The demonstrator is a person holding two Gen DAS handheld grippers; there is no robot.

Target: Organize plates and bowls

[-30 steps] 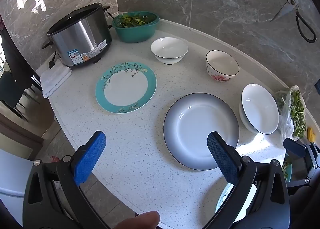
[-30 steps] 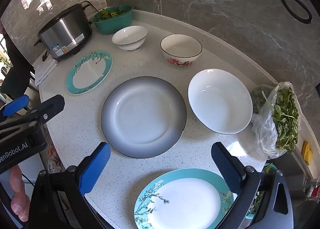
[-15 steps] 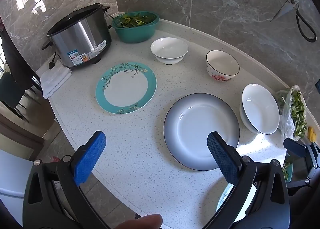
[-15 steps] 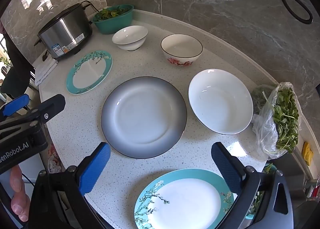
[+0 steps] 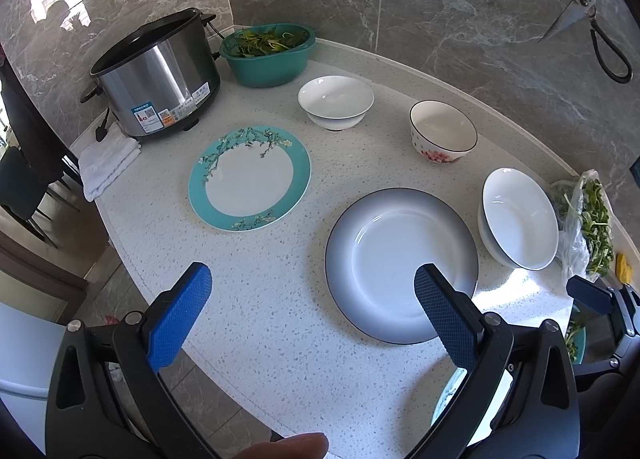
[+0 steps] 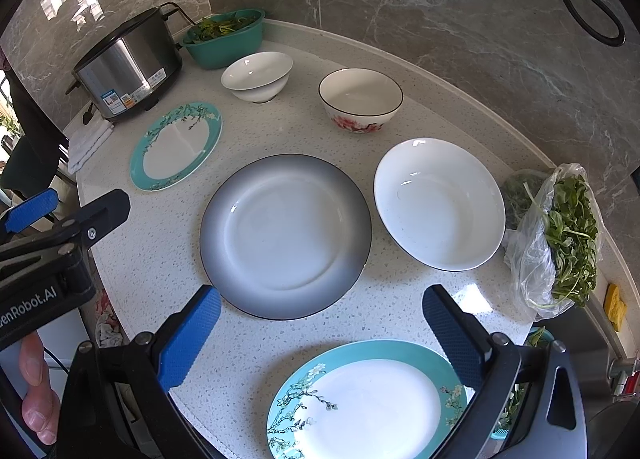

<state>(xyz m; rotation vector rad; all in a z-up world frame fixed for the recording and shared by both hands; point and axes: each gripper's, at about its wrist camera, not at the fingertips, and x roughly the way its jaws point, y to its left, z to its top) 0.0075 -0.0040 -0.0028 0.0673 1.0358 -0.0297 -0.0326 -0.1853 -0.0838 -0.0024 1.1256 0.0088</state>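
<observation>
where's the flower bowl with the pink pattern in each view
Left wrist: the pink-flowered bowl sits upper right of centre, behind the grey-rimmed plate.
Right wrist: the same bowl sits above centre, again behind that plate.
Shared landmark: the steel rice cooker at upper left.

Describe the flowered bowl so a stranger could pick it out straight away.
Start at the steel cooker at the counter's back left and follow the wall rightward past the green basin and the plain white bowl. The next bowl is it: the only one with a thin dark rim and pink flowers outside.
</observation>
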